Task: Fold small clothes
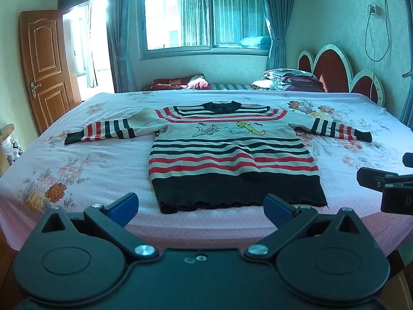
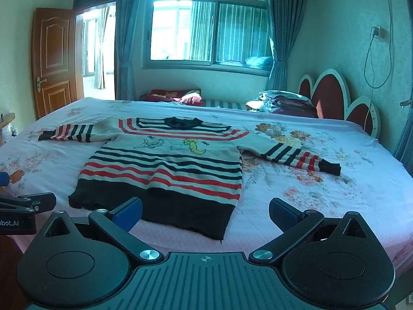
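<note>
A small striped sweater [image 1: 232,149] lies flat, front up, on the pink floral bed sheet [image 1: 90,160], both sleeves spread out. It has red, black and cream stripes, a cartoon print and a dark hem [image 1: 240,191]. It also shows in the right wrist view [image 2: 165,170]. My left gripper [image 1: 201,208] is open and empty, above the bed's near edge just short of the hem. My right gripper [image 2: 205,214] is open and empty, near the hem's right corner [image 2: 219,235]. The right gripper's side shows in the left wrist view [image 1: 387,183]. The left gripper's side shows in the right wrist view [image 2: 23,206].
Folded bedding and pillows [image 1: 289,80] lie at the far right by the red headboard [image 1: 335,72]. A red cushion [image 1: 180,82] lies at the far side. A brown door [image 1: 46,62] stands open at left. A cable [image 1: 371,38] hangs on the right wall.
</note>
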Demonstrator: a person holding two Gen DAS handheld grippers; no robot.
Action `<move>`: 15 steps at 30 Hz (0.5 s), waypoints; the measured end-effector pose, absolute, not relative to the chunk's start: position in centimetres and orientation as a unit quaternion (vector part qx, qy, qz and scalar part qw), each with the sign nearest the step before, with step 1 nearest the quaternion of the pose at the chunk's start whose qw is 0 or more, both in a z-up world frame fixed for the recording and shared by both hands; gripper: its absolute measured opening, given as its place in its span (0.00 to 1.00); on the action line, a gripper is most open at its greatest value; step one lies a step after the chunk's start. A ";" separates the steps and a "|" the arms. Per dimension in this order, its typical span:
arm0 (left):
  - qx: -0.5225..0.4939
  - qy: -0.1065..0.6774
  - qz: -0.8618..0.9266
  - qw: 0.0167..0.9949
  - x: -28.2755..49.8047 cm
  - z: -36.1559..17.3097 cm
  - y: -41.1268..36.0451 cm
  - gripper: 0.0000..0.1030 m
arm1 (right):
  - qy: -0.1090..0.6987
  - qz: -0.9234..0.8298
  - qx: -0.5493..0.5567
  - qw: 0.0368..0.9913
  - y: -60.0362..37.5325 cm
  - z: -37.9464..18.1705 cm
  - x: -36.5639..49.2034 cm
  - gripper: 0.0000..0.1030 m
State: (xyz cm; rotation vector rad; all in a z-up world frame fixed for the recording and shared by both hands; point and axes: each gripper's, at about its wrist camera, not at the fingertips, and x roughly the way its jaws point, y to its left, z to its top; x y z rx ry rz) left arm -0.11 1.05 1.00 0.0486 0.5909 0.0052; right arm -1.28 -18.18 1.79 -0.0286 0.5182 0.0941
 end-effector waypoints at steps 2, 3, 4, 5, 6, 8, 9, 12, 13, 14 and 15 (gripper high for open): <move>0.024 0.292 0.001 0.956 -0.2 1.0 1.1 1.00 | 0.256 0.046 -0.013 0.965 -18.3 1.7 -1.3 1.00; 0.025 0.291 0.001 0.956 -0.2 1.1 1.2 1.00 | 0.256 0.046 -0.013 0.966 -18.2 1.7 -1.2 1.00; 0.025 0.291 0.000 0.956 -0.2 1.1 1.3 1.00 | 0.256 0.045 -0.013 0.965 -18.2 1.7 -1.2 1.00; 0.025 0.291 0.000 0.956 -0.2 1.1 1.3 1.00 | 0.256 0.045 -0.013 0.965 -18.2 1.7 -1.3 1.00; 0.026 0.291 -0.001 0.956 -0.2 1.1 1.3 1.00 | 0.256 0.044 -0.012 0.966 -18.2 1.7 -1.3 1.00; 0.026 0.290 -0.002 0.957 -0.3 1.1 1.4 1.00 | 0.256 0.041 -0.011 0.966 -18.2 1.6 -1.2 1.00; 0.027 0.291 -0.003 0.956 -0.2 1.1 1.4 1.00 | 0.255 0.040 -0.011 0.966 -18.2 1.6 -1.1 1.00; 0.032 0.286 -0.006 0.958 0.2 1.1 1.5 1.00 | 0.251 0.036 -0.001 0.967 -18.6 1.6 -0.5 1.00; 0.032 0.283 -0.004 0.959 0.4 1.1 1.6 1.00 | 0.250 0.032 0.002 0.968 -18.7 1.7 -0.3 1.00; 0.028 0.280 -0.006 0.960 0.7 1.1 1.7 1.00 | 0.249 0.028 0.005 0.968 -18.9 1.7 0.0 1.00; 0.021 0.279 -0.011 0.960 1.0 1.1 2.1 1.00 | 0.246 0.022 0.007 0.969 -19.0 1.8 0.3 1.00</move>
